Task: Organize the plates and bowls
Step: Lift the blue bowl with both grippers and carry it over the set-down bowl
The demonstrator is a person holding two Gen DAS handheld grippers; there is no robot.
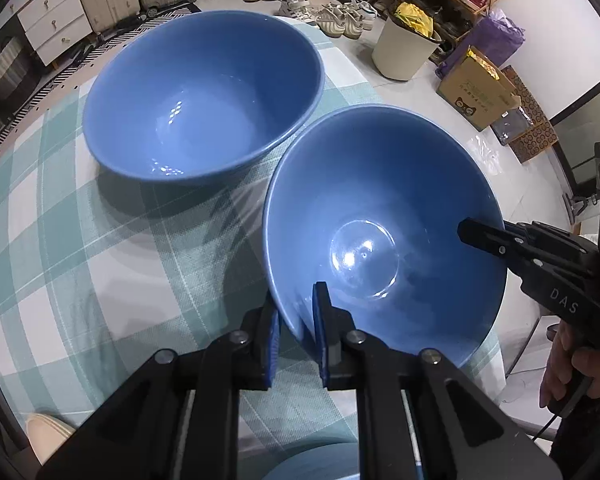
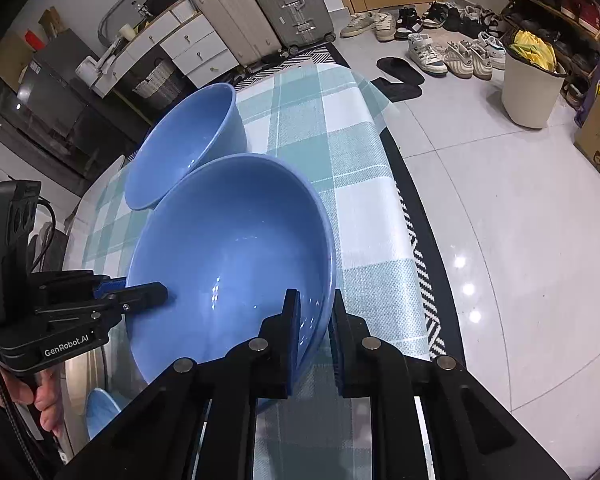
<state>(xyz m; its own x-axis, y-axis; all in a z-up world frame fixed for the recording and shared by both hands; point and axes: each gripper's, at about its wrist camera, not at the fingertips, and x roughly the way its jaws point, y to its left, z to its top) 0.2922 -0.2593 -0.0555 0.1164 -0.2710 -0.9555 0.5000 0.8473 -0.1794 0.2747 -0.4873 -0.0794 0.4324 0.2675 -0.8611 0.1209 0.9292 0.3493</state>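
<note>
I have the near bowl [image 1: 384, 240] pinched at 2 places on its rim. My left gripper [image 1: 296, 336] is closed on the rim's near side, 1 pad inside the wall and 1 outside. My right gripper [image 2: 314, 332] is closed the same way on the opposite side, close to the table's right edge [image 2: 392, 208]. The bowl is tilted, and I cannot tell whether its foot is on the cloth or just off it.

The risk, as I judge it, is the grip itself: glazed walls, thin pads, 2 small contact patches. If my hands pull apart or twist against each other, the rim could slide out of 1 pair of pads and the bowl would swing down from the other. On this side the floor [image 2: 520, 220] lies right below, so a slip here could mean a smashed bowl. Swinging it toward the far bowl [image 1: 204, 96] too low could knock the rims together and chip them.

The near bowl is empty, only glare on its bottom. The far bowl, beyond it toward the table's far edge and just beside it, is empty too. Past the table, a pale bin [image 1: 404, 48] on the floor holds something yellow.
</note>
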